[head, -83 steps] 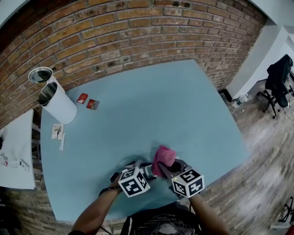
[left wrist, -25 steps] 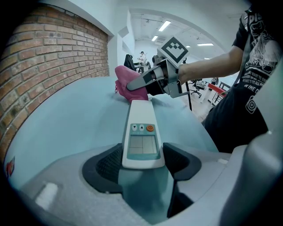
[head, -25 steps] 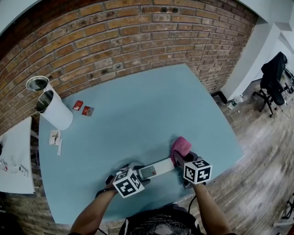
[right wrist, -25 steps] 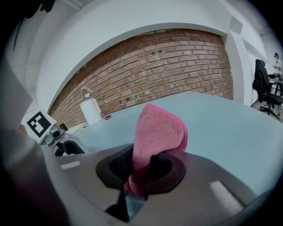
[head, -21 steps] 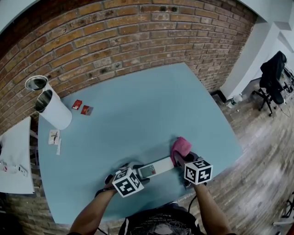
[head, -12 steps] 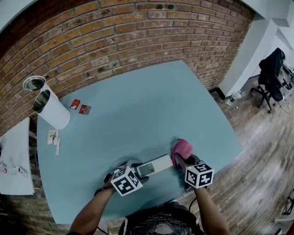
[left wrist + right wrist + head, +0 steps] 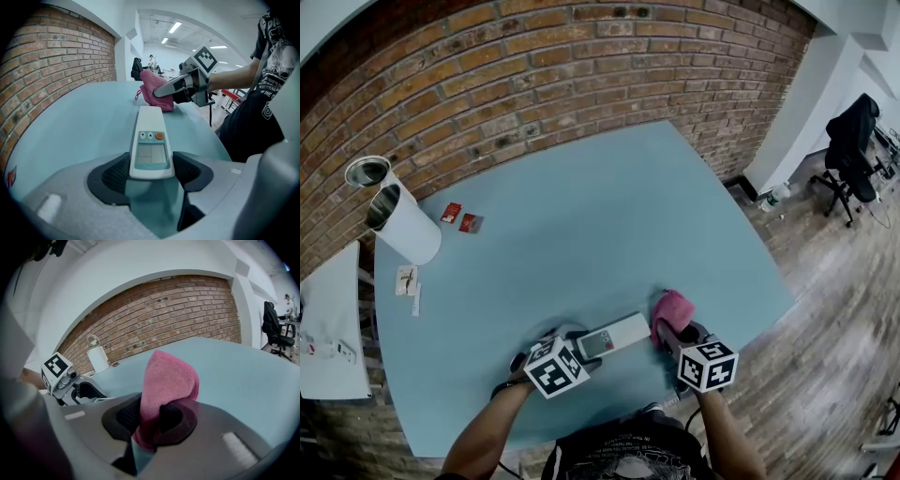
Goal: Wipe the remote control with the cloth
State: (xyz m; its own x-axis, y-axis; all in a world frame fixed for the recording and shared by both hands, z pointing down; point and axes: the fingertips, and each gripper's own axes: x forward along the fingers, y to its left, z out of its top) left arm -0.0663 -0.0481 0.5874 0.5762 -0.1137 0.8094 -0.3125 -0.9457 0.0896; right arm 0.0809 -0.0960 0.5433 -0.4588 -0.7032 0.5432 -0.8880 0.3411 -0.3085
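A white remote control (image 7: 616, 336) with a small screen and an orange button lies on the light blue table (image 7: 581, 244). My left gripper (image 7: 575, 348) is shut on its near end; in the left gripper view both pads press the sides of the remote control (image 7: 150, 140). My right gripper (image 7: 673, 335) is shut on a folded pink cloth (image 7: 671, 312), which stands up from the jaws as a bunch (image 7: 167, 380). The cloth (image 7: 153, 91) sits at the remote's far end, beside its tip; I cannot tell whether it touches.
A white cylinder (image 7: 405, 228) and a metal can (image 7: 367, 172) stand at the table's far left, with two red packets (image 7: 459, 217) and paper slips (image 7: 406, 279) nearby. A brick wall (image 7: 544, 66) runs behind. A white side table (image 7: 333, 319) is left, an office chair (image 7: 851, 120) right.
The right gripper has slid the cloth along the remote from near the left gripper out to its far end, then slightly toward me. The left gripper and remote have stayed put.
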